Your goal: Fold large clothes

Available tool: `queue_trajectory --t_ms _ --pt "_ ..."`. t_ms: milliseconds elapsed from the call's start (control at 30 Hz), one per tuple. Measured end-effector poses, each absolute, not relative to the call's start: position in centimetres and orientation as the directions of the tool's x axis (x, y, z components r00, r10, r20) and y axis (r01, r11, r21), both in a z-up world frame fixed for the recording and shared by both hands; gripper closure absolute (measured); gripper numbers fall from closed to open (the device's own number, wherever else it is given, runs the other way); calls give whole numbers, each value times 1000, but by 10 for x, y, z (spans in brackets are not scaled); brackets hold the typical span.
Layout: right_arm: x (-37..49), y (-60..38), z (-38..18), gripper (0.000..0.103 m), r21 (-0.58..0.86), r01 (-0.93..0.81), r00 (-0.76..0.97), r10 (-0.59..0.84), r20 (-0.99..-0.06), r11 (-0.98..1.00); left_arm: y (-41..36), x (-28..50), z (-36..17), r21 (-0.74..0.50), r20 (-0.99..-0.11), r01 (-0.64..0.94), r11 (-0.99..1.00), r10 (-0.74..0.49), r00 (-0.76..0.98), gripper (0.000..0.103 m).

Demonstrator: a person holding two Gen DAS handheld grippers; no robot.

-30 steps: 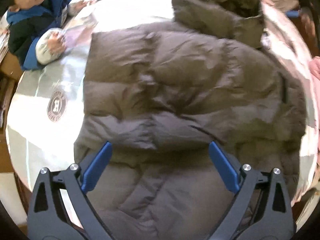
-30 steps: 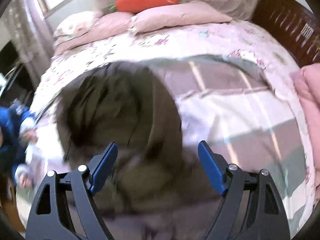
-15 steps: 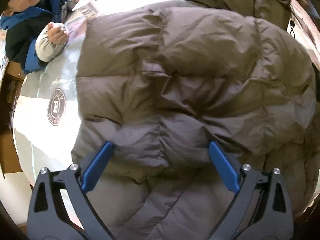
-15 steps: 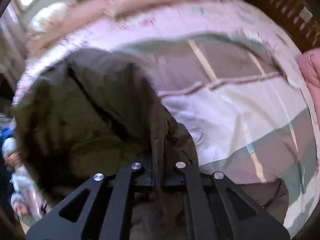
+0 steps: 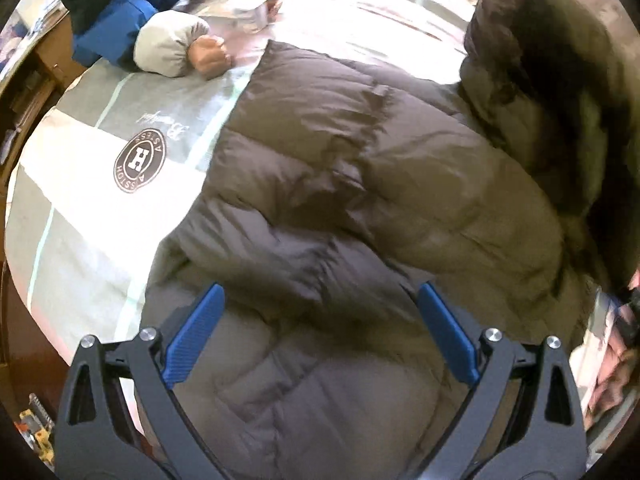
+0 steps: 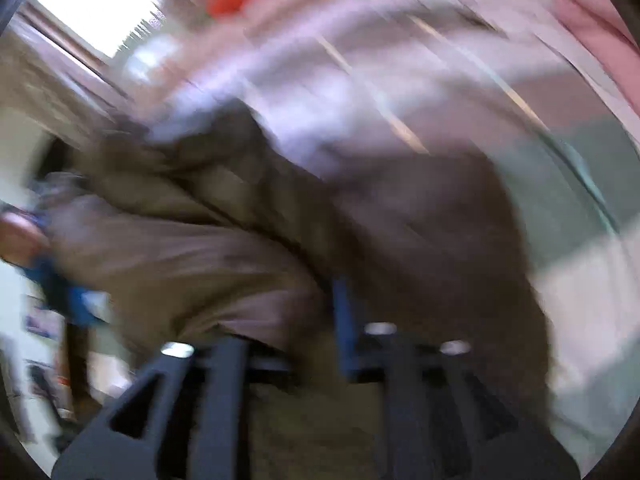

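Since the earlier frame your right hand-held gripper [image 6: 308, 320] has swung across with the fabric, its jaws are now opening with brown cloth between them, and the hood [image 5: 532, 92] has come over onto the upper part of the jacket [image 5: 360, 200], while your left hand-held gripper [image 5: 320, 332] stays with its jaws wide apart and holds nothing. You have one jacket, spread on the bed [image 5: 92, 240], directly under and ahead of the left gripper, with its long axis running away from you toward the hood at the far right. You count two grippers, one hood, and one other person [image 5: 168, 40] leaning on the bed at the far left, so the left hand seems the nearer one for the hem.
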State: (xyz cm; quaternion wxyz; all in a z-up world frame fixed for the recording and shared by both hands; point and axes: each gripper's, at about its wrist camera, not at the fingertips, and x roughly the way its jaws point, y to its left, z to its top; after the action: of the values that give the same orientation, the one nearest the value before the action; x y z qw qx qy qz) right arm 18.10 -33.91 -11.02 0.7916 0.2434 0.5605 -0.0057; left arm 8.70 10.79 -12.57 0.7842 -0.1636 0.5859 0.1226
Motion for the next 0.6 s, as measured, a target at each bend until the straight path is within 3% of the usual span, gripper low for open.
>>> queue_trajectory --t_ms 33,67,167,300,433,500,567,600 --pt "173 -347 -110 29 383 325 366 258 -894 865 105 85 -124 -109 -958 -378 919 4 285 5" --pt "164 -359 -110 19 410 383 358 276 -892 828 104 83 -124 -105 -959 -376 921 7 284 5" --pt "144 -369 -113 18 470 509 350 326 -878 721 101 81 -128 -129 -965 -388 913 -26 259 5" --pt "128 -336 -92 19 501 476 436 301 -848 723 107 87 -131 -140 -967 -419 897 -33 252 5" --pt "123 -308 -95 18 260 397 307 140 -941 880 115 89 -129 -149 -966 -439 886 -35 256 5" --pt "124 -285 -119 18 295 246 133 270 -954 923 122 90 -128 -146 -967 -448 882 -30 254 5" --pt "118 -269 -127 18 504 196 73 500 -863 841 129 90 -127 -152 -967 -462 874 -35 252 5" --pt "118 -259 -122 18 651 188 90 648 -757 735 134 89 -127 -161 -967 -476 865 -41 253 5"
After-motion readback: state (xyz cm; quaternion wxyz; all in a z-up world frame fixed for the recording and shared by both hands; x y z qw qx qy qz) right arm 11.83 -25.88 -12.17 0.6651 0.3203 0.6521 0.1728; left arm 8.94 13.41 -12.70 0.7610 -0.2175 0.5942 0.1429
